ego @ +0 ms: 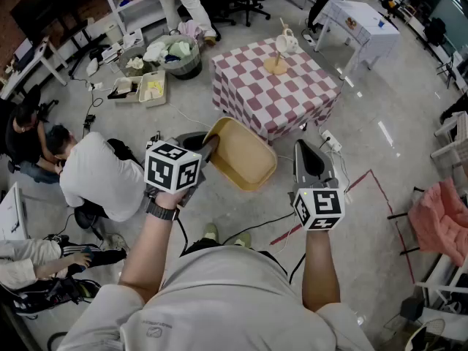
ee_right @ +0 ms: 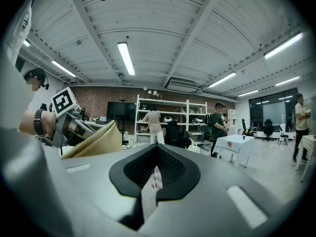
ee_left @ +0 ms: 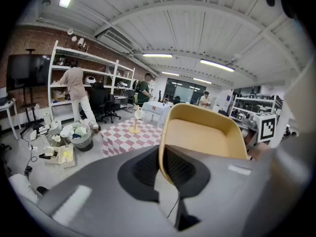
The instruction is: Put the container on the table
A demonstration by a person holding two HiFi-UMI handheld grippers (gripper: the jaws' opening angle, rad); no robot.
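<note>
The person stands facing the checkered table (ego: 276,88), which sits at their 12 o'clock with a wooden stand (ego: 278,63) and a pale cup hung on it near the far edge. The left gripper (ego: 208,149) has its jaws pinched on the near rim of the tan container (ego: 243,155); from that gripper's own view the rim runs straight down between the two dark pads, with the open tray tilting up and away beyond them. The container is carried in the air over the floor, at about 11 o'clock from the person, close to the table's near corner and not resting on it; its hollow side faces up toward the head camera. The right gripper (ego: 308,156) hangs at roughly 1 o'clock, apart from the container and level with it, its jaws pressed almost together with only a thin slit between them and nothing caught there. Off at 10 o'clock a person in a white shirt (ego: 99,175) crouches on the floor, and at 11 o'clock, past them, a round basket (ego: 175,54) of cloths stands beside flat trays. A small white table (ego: 361,22) is at 1 o'clock, well beyond the checkered one, and cables trail over the grey floor (ego: 380,130).
</note>
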